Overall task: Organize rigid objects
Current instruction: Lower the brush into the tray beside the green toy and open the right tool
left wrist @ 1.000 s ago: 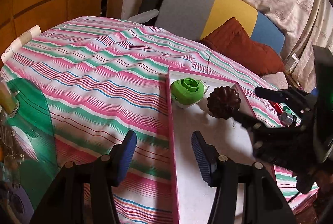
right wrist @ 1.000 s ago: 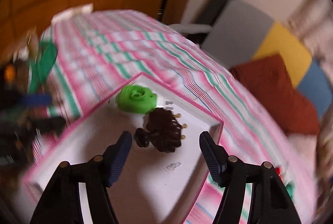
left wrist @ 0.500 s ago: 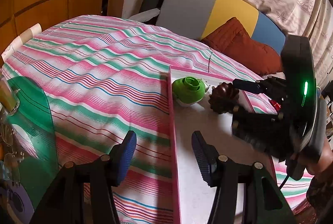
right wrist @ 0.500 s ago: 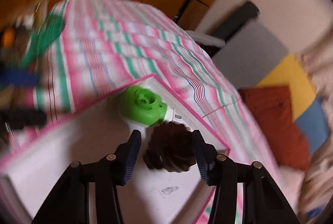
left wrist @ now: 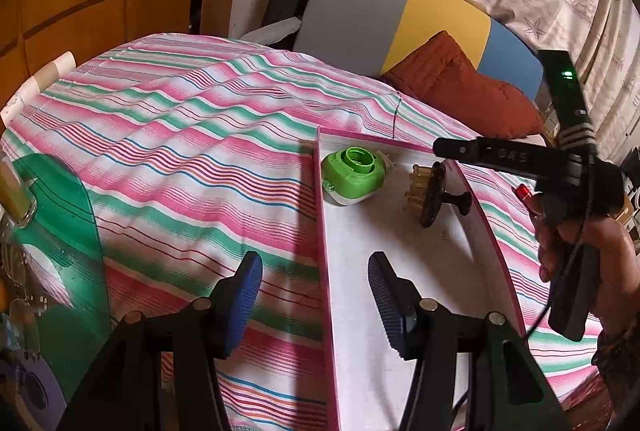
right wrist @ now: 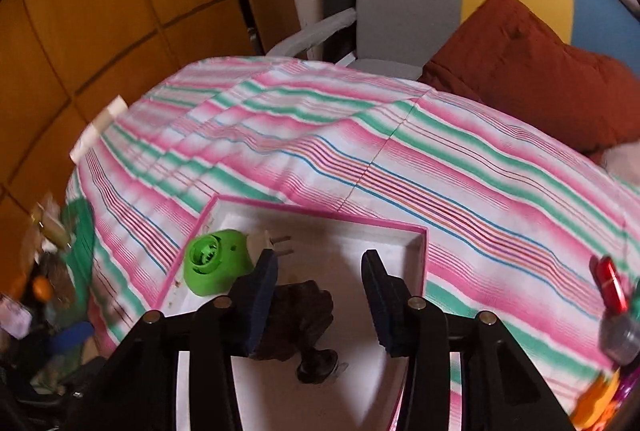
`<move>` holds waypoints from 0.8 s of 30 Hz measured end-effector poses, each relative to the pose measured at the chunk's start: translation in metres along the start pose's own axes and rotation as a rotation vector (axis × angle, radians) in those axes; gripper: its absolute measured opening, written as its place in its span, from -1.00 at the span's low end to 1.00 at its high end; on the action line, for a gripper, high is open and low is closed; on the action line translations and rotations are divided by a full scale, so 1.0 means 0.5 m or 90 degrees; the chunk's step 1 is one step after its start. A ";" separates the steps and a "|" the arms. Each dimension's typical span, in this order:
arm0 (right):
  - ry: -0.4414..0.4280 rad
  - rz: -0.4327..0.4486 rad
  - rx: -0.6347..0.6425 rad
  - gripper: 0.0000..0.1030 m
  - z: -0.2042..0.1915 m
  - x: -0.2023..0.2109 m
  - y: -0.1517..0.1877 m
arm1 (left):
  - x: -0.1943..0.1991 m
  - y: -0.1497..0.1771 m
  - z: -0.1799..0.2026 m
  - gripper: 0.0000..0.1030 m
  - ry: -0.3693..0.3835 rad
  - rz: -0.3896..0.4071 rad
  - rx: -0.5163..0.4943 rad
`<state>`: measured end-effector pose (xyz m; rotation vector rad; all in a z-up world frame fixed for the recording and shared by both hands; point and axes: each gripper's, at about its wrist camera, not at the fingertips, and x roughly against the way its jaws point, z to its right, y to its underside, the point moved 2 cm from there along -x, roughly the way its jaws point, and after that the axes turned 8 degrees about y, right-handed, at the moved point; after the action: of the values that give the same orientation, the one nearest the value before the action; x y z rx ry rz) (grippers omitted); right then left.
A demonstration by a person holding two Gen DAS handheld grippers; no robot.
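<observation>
1. The right claw [right wrist: 320, 291] has just been closing, but it grips nothing. The brown brush [right wrist: 304, 315] sits partly between its jaws and against the pad at 9 o'clock, while white tray floor shows between the brush and the other pad
2. The left claw [left wrist: 316, 291] hangs wide open and empty over the near left rim of the pink-edged tray [left wrist: 400, 143], which lies on the striped bed cover [left wrist: 180, 151]
3. Both task things are inside the tray near its far end. In the left wrist view the brush [left wrist: 430, 195] stands on its edge with its knob pointing to 3 o'clock, and the green plug-in [left wrist: 352, 175] lies close by at its 9 o'clock, a narrow strip of tray floor between them
4. Risk: the brush is balanced on its rim, so if only one pad meets it the push will probably roll or topple it instead of pinching it
5. Risk: the brush is off-centre in the jaws. A closing stroke could shove it toward 3 o'clock or squirt it out along the smooth floor
6. Risk: the plug-in [right wrist: 216, 263] is just at 10 o'clock of the near pad, its metal pins almost beside that finger. A sideways correction could knock it against the tray wall [right wrist: 320, 215]
7. Risk: the tray rests on soft bedding, so pressing down may tilt it and let both pieces slide
8. The hand [left wrist: 572, 243] holding the right claw is low over the tray's right rim and could catch it
</observation>
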<state>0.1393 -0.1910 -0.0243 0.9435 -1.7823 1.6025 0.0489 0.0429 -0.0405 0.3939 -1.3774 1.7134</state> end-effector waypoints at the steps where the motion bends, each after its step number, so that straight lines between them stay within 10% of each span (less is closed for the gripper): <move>1: -0.008 0.005 0.002 -0.10 -0.003 0.011 0.004 | -0.001 0.000 0.000 0.08 -0.001 -0.001 -0.001; 5: -0.001 -0.010 0.012 0.25 -0.012 0.043 0.027 | -0.006 -0.001 0.003 0.08 0.003 -0.006 0.002; 16: -0.030 -0.091 -0.093 0.25 -0.015 0.033 0.076 | 0.005 -0.001 0.004 0.08 0.003 0.000 -0.005; 24: -0.116 -0.119 -0.310 0.24 0.041 -0.004 0.099 | 0.013 -0.004 -0.004 0.08 0.005 0.003 0.008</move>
<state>0.1020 -0.2093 -0.0579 1.0013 -2.0106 0.9263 0.0474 0.0476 -0.0355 0.3915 -1.3641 1.7265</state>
